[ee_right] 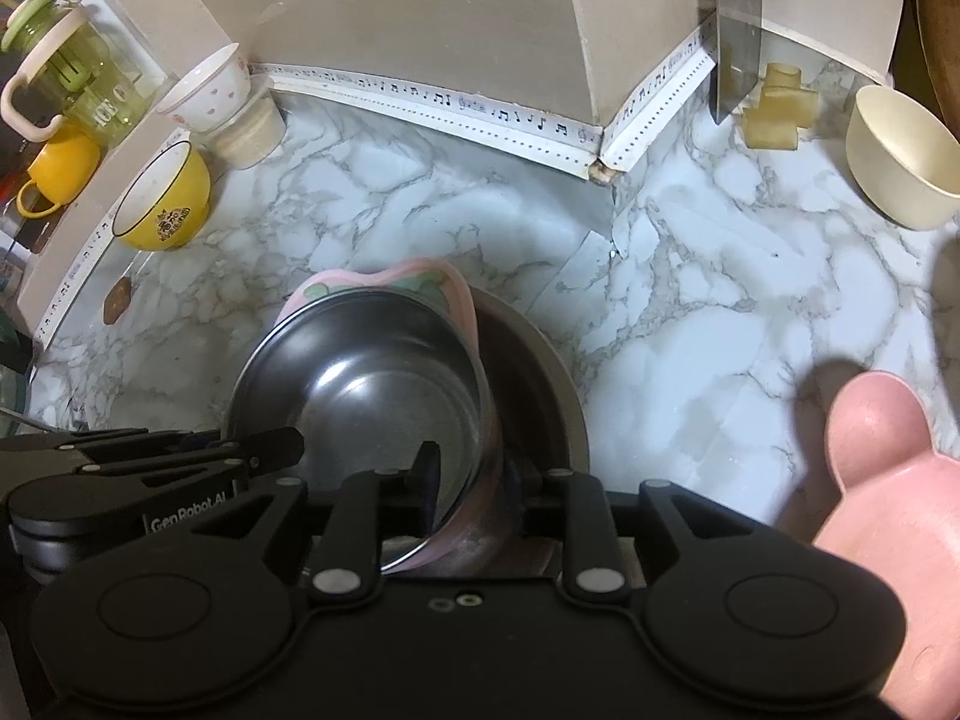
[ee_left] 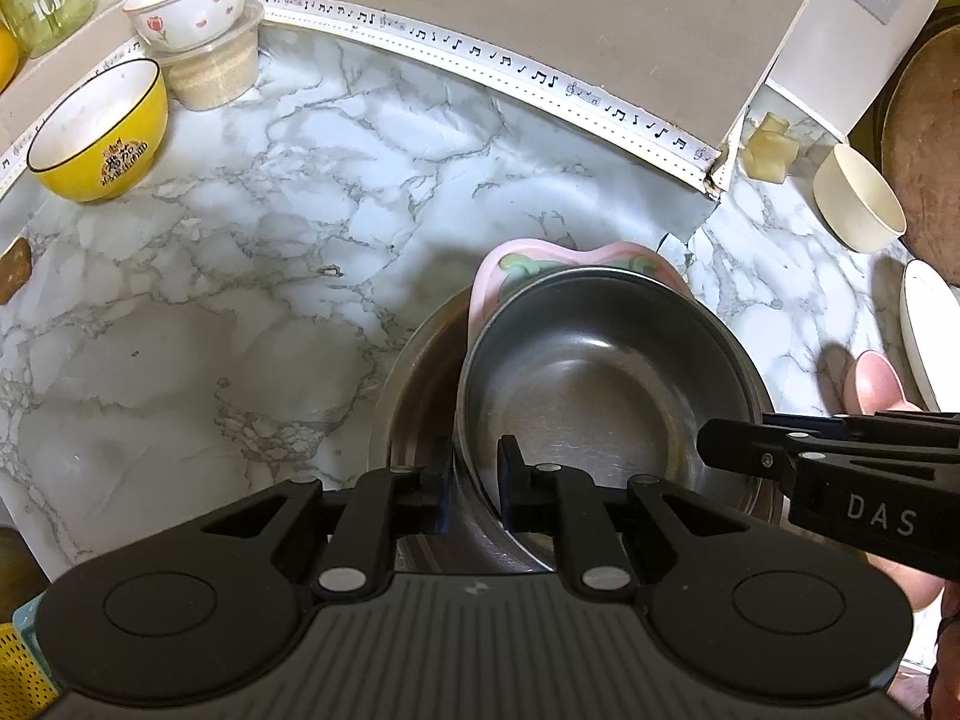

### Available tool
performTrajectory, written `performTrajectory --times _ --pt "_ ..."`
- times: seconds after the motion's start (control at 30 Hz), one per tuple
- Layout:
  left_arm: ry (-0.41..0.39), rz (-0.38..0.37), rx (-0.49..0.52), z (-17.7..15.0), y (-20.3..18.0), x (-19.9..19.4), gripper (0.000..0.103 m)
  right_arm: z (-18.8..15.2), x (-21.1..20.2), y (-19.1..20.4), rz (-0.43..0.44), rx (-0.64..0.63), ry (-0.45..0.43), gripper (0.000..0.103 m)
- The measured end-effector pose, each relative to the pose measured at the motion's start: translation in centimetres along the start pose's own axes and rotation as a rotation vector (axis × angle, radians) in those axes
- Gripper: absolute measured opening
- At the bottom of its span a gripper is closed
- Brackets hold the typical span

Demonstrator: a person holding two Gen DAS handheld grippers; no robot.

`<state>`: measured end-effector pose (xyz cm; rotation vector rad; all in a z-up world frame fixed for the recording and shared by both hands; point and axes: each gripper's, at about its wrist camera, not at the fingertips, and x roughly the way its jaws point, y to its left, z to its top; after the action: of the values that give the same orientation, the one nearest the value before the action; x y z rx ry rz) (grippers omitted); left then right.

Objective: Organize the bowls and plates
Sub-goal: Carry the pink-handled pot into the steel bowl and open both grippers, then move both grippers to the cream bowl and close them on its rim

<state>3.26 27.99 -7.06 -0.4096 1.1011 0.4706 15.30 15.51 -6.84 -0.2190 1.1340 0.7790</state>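
At twelve o'clock from both, the steel bowl (ee_left: 594, 372): left hand-held gripper (ee_left: 474, 480) clamps its near rim, right hand-held gripper (ee_right: 474, 480) straddles the rim, jaws apart.

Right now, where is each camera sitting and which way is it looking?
Left wrist: on the left gripper, looking down at the shiny round steel bowl it pinches; the right gripper pokes in at right.
Right wrist: on the right gripper, looking down astride that bowl's rim; the left gripper shows at left.
Shared: that bowl, both grippers, white marbled counter, yellow ceramic bowl.
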Motion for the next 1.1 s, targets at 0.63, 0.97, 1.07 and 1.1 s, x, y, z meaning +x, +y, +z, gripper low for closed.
performTrajectory --times 0.63,0.97,1.07,1.1 --pt "-0.133 0.003 0.053 -0.1 -0.1 -4.6 0.067 -0.2 -4.0 0.7 0.025 -0.071 -0.1 0.069" --pt "-0.211 -0.041 0.085 0.4 -2.0 -7.0 0.076 -0.3 -7.3 -0.4 0.024 -0.083 -0.158 0.092" --pt "-0.232 -0.053 0.111 0.8 -3.1 -7.3 0.076 -0.4 -8.5 -1.2 0.016 -0.084 -0.183 0.094" --pt "-0.239 -0.059 0.114 0.9 -3.4 -7.4 0.076 -0.4 -8.9 -1.5 0.015 -0.081 -0.189 0.095"
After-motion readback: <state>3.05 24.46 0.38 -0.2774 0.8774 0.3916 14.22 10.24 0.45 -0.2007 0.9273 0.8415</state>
